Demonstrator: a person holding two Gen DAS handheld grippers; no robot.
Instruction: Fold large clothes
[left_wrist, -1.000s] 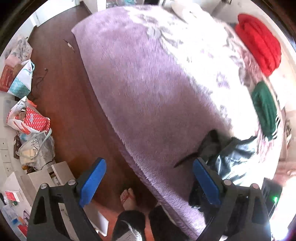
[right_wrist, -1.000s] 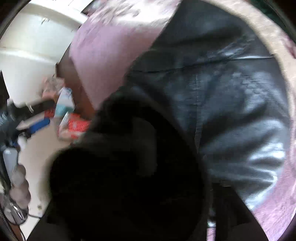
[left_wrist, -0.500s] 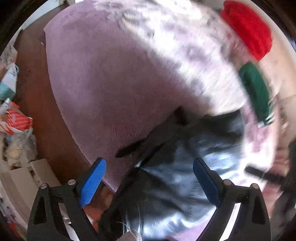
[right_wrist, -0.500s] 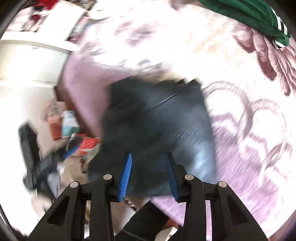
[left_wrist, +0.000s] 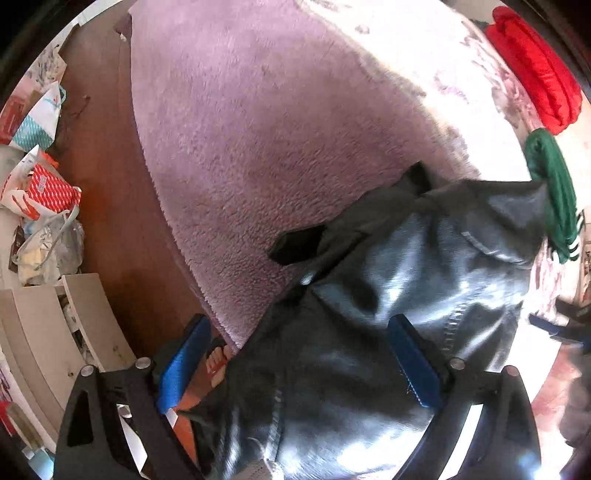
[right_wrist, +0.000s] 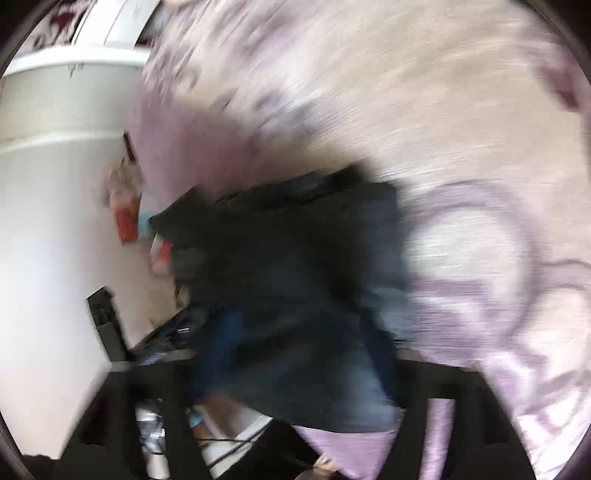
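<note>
A black leather jacket (left_wrist: 406, 295) lies crumpled on the purple fleece blanket (left_wrist: 258, 129) near the bed's front edge, partly hanging over it. My left gripper (left_wrist: 299, 363) hovers over the jacket's lower part, open wide, with the leather below and between its blue pads (left_wrist: 413, 363) and no grip on it. My right gripper (right_wrist: 299, 350) is badly blurred; its jaws are opening wide above the jacket (right_wrist: 295, 277), and nothing looks pinched. It also shows as a dark shape with blue at the right edge of the left wrist view, right gripper (left_wrist: 565, 325).
A folded red garment (left_wrist: 535, 66) and a folded green garment (left_wrist: 550, 188) lie at the blanket's far right. Bags (left_wrist: 40, 192) and a white shelf unit (left_wrist: 44, 332) stand on the wooden floor (left_wrist: 107, 184) to the left. A person's foot (left_wrist: 218, 362) is by the bed edge.
The left gripper has dropped and shifted over the jacket, which now fills its lower view. The right gripper, earlier buried against the jacket, narrowed and then spread wide; the jacket lies on the blanket.
</note>
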